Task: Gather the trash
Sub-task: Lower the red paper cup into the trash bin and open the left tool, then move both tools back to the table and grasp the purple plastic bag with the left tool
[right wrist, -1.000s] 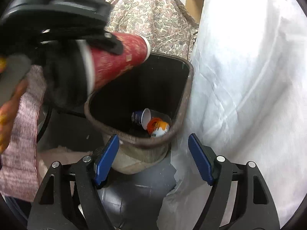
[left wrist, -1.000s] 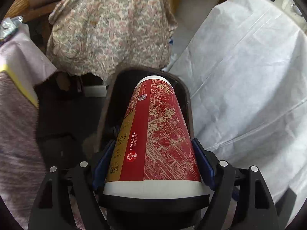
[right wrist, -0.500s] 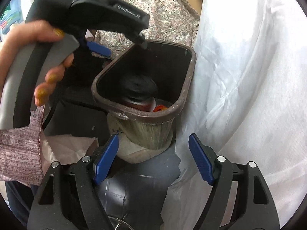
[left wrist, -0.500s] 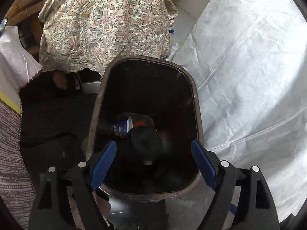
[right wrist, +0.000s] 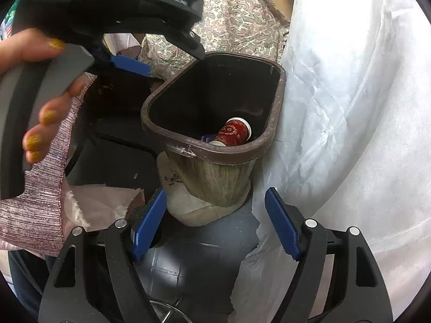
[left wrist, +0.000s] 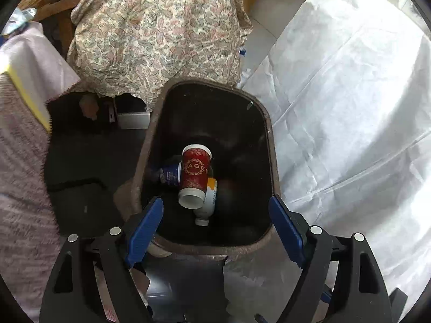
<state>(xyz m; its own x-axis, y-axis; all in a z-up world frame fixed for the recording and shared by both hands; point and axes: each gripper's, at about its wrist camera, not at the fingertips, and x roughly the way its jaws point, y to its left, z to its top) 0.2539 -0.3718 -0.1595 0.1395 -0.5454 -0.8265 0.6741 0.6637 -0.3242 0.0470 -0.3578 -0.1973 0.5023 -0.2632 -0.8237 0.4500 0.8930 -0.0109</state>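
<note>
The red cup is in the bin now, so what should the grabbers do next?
Probably lift the left tool up and away from the bin to look for more trash. Its jaws are open and empty, and the red cup already lies inside on a white bottle. The right tool is open and empty too.

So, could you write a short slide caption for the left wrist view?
Open left gripper above the brown trash bin, red paper cup lying inside on a white bottle.
</note>
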